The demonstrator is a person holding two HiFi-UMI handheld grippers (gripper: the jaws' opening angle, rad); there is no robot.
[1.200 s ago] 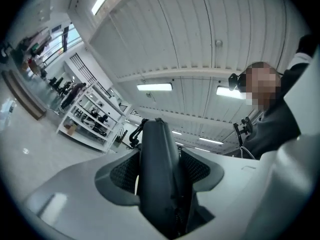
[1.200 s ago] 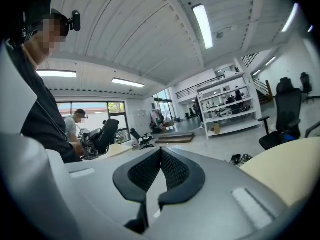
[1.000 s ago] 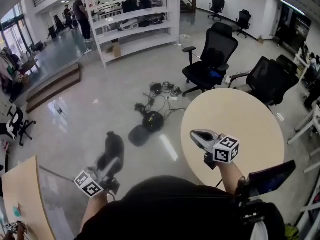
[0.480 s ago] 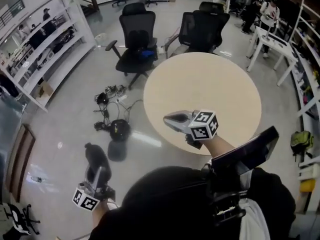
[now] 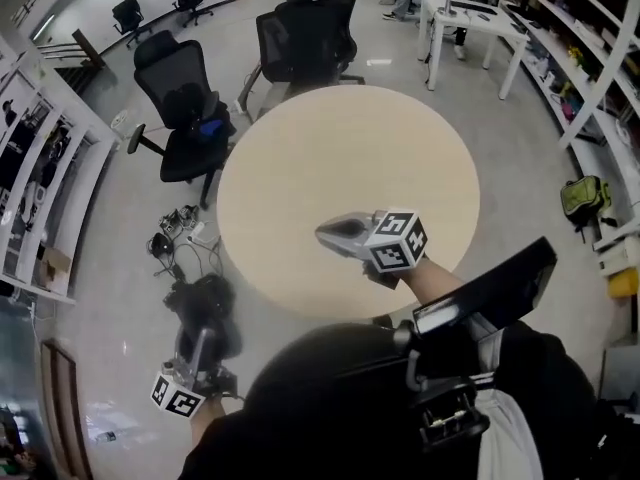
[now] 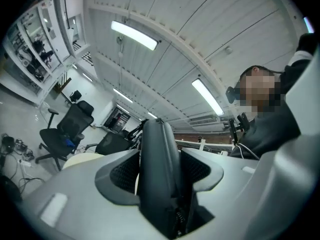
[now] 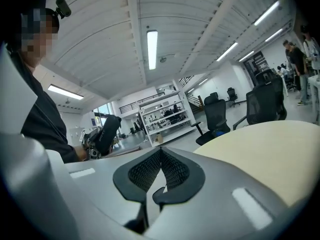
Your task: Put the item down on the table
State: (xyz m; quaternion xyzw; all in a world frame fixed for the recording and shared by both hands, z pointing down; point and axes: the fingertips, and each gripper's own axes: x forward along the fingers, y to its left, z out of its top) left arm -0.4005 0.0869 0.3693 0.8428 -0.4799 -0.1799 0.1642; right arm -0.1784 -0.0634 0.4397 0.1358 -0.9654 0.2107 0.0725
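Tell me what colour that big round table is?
The round table is a pale beige, plain with no pattern; the head view shows it best.

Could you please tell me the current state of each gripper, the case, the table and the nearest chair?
Left gripper: shut on the case.
Case: gripped, in the air over the floor, left of the table.
Right gripper: shut, nothing between its jaws, over the table.
Table: case not yet on it.
Chair: upright, beside the table.
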